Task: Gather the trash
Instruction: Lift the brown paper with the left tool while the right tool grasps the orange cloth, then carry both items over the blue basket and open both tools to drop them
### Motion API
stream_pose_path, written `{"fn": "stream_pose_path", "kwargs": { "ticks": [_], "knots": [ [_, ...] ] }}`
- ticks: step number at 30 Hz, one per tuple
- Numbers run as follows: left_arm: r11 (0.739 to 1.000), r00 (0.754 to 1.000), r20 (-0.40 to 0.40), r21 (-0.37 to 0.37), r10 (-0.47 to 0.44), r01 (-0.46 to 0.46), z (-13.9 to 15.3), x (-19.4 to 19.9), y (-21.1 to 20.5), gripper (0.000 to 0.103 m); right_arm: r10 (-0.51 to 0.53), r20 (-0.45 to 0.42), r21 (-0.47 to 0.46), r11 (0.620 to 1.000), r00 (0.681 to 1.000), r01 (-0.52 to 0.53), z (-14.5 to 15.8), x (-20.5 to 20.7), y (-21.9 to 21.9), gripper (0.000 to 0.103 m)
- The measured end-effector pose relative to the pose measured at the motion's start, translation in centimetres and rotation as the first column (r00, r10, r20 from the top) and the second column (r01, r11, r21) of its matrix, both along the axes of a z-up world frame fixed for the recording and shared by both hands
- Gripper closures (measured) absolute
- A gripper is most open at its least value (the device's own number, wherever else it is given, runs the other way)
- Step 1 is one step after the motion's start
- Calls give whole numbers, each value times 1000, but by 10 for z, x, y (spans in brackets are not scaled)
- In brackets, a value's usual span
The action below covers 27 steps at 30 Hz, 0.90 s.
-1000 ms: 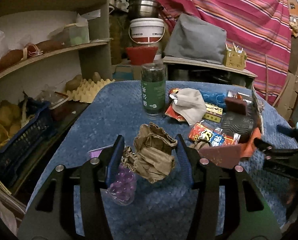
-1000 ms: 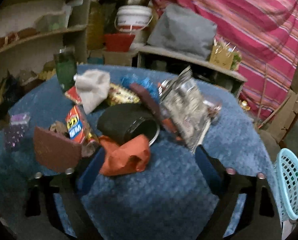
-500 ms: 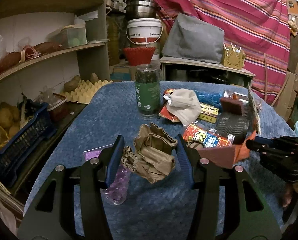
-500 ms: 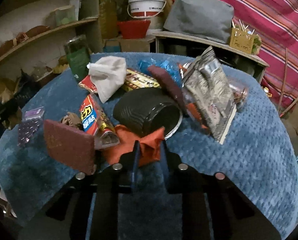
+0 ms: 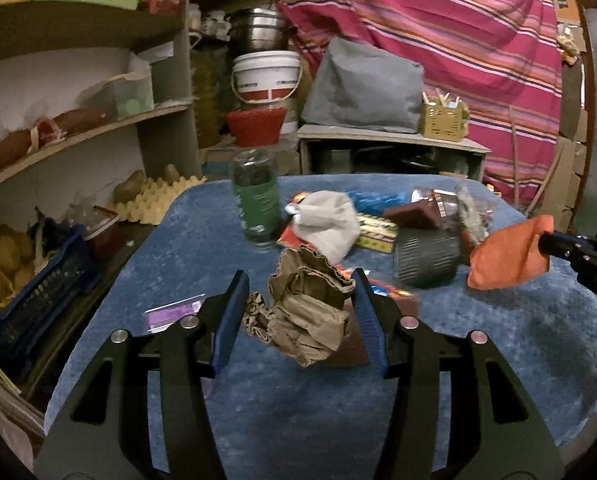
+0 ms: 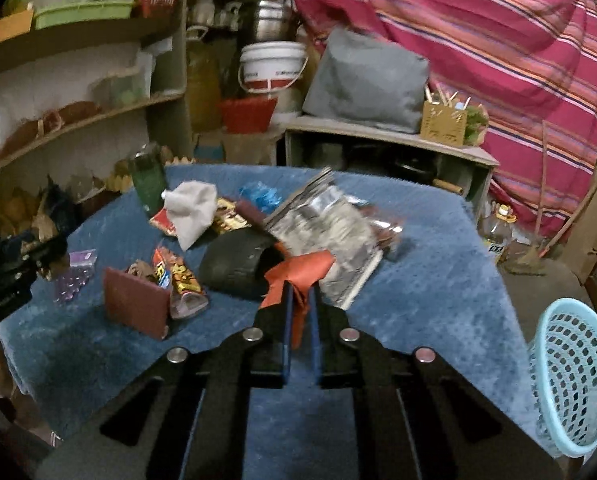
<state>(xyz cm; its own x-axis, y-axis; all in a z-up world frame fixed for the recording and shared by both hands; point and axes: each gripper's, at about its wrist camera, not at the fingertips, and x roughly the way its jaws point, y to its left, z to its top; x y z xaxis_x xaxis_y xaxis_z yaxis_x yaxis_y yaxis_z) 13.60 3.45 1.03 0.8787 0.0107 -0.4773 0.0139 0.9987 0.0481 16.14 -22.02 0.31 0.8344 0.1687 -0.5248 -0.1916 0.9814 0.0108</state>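
Observation:
My left gripper (image 5: 298, 292) is shut on a crumpled brown paper bag (image 5: 304, 316) and holds it above the blue table cloth (image 5: 298, 400). My right gripper (image 6: 300, 300) is shut on an orange wrapper (image 6: 298, 276), lifted off the table; the wrapper also shows in the left wrist view (image 5: 510, 254). Other trash lies mid-table: a black cup on its side (image 6: 238, 264), a silver foil bag (image 6: 330, 236), a white cloth (image 6: 192, 210), red snack packets (image 6: 178, 276), a maroon card (image 6: 136, 304) and a purple bead bag (image 6: 76, 272).
A light blue mesh basket (image 6: 570, 376) stands off the table's right edge. A green bottle (image 5: 258, 204) stands upright at the back of the table. Shelves with a dark blue crate (image 5: 30, 304) lie to the left. A low bench with a grey cushion (image 5: 362, 88) is behind.
My right gripper closed on the orange wrapper and lifted it off the table. My left gripper rose a little with the brown bag in it.

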Motion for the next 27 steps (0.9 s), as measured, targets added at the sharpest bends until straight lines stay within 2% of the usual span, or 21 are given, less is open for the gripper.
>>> {"fn": "stream_pose_path", "kwargs": {
  "ticks": [7, 9, 14, 18, 21, 24, 27],
  "knots": [
    [999, 999, 19, 25, -45, 45, 16, -2, -37, 52, -23, 40, 31, 999, 999, 22, 22, -19, -45, 96],
    [998, 998, 35, 23, -60, 59, 24, 0, -54, 52, -31, 41, 70, 997, 999, 28, 31, -25, -63, 96],
    [993, 990, 71, 25, -118, 117, 39, 8, -103, 52, -114, 52, 65, 992, 992, 111, 48, -37, -123, 96],
    [982, 978, 88, 26, -188, 187, 44, 16, -154, 52, -207, 46, 82, 976, 977, 203, 49, -45, -177, 96],
    [972, 968, 86, 14, -235, 234, 41, 22, -194, 52, -283, 43, 41, 959, 958, 281, 47, -50, -213, 96],
    [961, 959, 68, -12, -276, 278, 33, 27, -234, 52, -325, 24, 9, 946, 945, 325, 41, -50, -245, 96],
    [946, 945, 51, -8, -323, 324, 24, 28, -272, 52, -366, 17, -4, 931, 931, 366, 29, -55, -271, 96]
  ]
}}
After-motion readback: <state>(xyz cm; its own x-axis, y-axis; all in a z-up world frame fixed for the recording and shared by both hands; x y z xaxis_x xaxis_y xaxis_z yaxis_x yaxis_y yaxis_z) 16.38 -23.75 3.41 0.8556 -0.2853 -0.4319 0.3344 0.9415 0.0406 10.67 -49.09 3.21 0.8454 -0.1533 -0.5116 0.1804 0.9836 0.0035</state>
